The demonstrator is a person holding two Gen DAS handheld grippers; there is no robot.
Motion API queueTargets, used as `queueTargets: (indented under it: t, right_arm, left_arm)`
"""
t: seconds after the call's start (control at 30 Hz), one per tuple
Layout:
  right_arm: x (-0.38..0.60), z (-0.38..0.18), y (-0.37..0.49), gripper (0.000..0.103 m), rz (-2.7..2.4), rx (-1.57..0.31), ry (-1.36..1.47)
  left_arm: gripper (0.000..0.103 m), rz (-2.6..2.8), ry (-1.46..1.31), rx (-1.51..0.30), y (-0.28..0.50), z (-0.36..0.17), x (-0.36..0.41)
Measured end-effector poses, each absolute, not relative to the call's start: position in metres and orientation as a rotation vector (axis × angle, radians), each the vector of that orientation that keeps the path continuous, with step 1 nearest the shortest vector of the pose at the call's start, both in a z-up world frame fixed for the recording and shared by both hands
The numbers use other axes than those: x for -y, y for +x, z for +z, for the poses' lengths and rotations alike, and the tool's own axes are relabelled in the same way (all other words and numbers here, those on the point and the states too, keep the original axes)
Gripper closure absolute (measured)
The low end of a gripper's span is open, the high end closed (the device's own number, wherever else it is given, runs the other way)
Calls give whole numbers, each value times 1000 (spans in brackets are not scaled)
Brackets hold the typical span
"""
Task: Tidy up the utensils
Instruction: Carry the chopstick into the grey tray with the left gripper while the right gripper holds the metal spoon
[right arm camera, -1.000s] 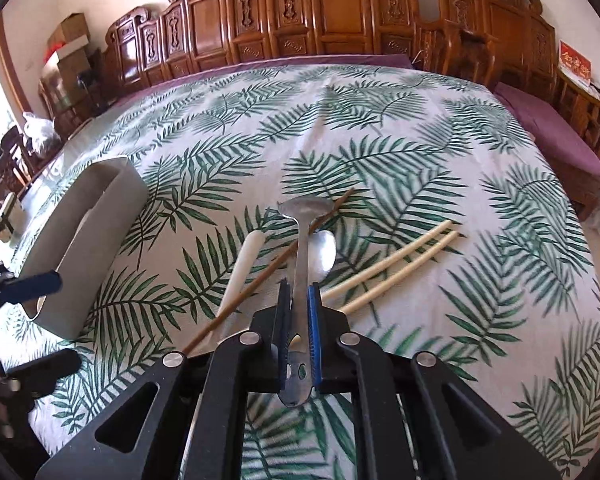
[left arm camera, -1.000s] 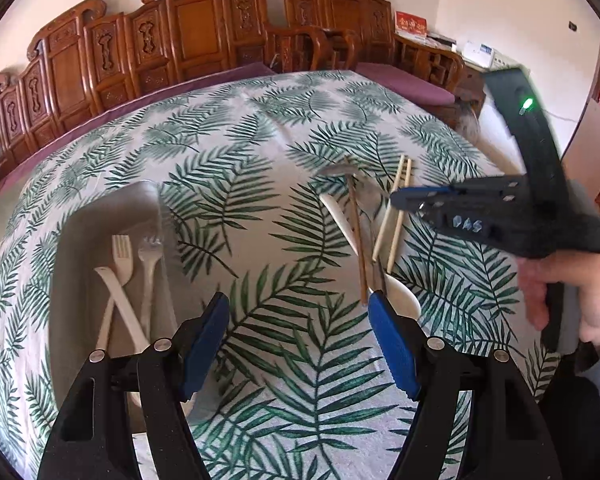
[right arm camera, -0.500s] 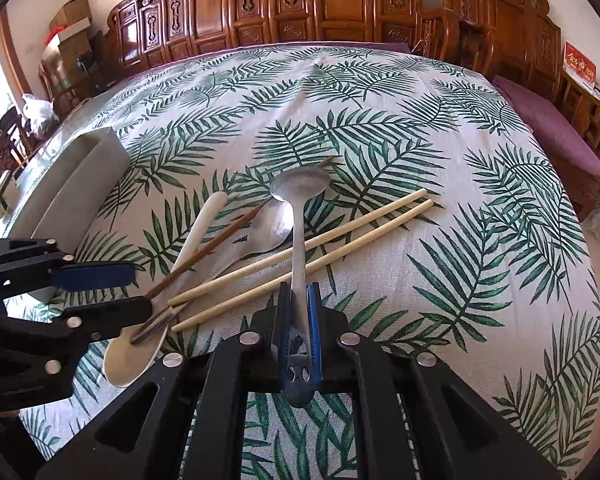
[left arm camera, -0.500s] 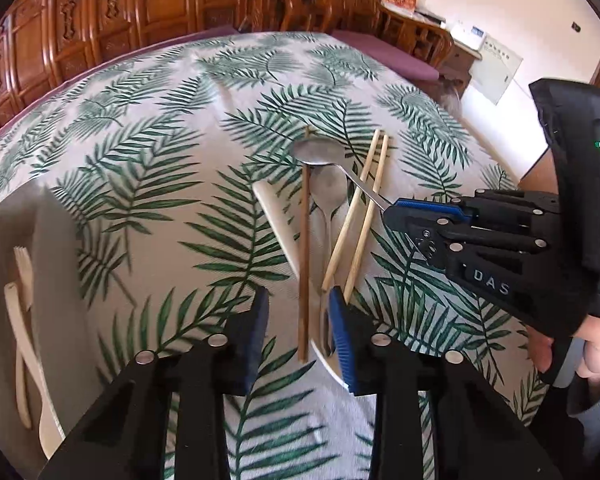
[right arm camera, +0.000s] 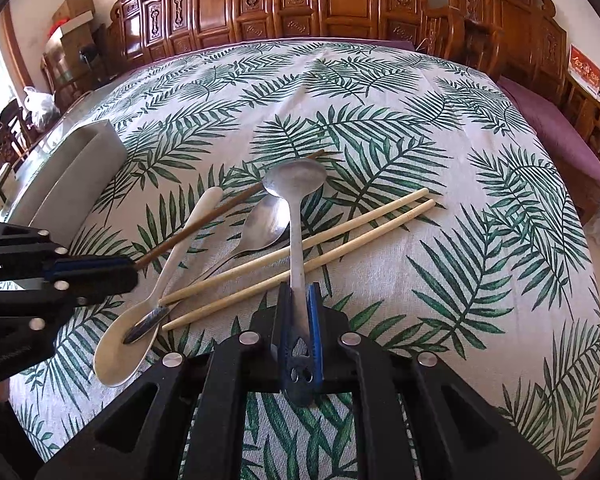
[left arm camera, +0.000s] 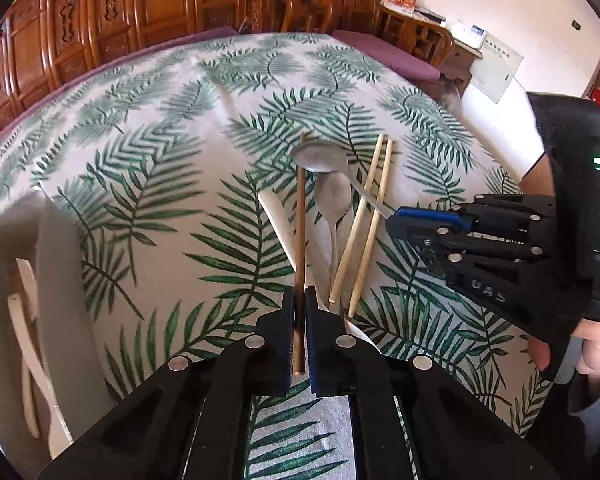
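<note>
My left gripper (left arm camera: 299,320) is shut on a dark brown chopstick (left arm camera: 299,224), which also shows in the right wrist view (right arm camera: 220,212). My right gripper (right arm camera: 299,320) is shut on the handle of a metal spoon (right arm camera: 295,184) and holds it just above the pile; its bowl shows in the left wrist view (left arm camera: 318,157). A second metal spoon (right arm camera: 266,222), a white ceramic spoon (right arm camera: 140,320) and two pale chopsticks (right arm camera: 320,240) lie on the leaf-print tablecloth. The left gripper (right arm camera: 96,270) appears at the left of the right wrist view.
A grey utensil tray (left arm camera: 56,280) stands at the left with white plastic forks (left arm camera: 24,320) in it; it also shows in the right wrist view (right arm camera: 72,176). Carved wooden chairs (right arm camera: 300,0) line the far side of the table.
My left gripper has moved right over the pile and closed on the dark chopstick. My right gripper has kept its hold on the metal spoon and shifted it slightly.
</note>
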State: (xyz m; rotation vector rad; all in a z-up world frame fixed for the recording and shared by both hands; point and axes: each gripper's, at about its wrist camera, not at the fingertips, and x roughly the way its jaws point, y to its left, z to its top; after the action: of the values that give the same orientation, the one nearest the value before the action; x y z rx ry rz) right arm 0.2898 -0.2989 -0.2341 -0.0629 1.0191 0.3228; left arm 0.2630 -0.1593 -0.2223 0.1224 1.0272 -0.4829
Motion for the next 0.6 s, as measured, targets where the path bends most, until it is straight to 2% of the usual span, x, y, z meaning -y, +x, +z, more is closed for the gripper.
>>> queueTargets:
  t: [0.3, 0.6]
  right_arm:
    - [289, -233, 298, 86, 323, -1014, -112]
    - [289, -231, 295, 89, 317, -1028, -155]
  left_arm:
    - [99, -476, 107, -982, 257, -206, 152]
    - [99, -458, 107, -932, 255, -192, 148]
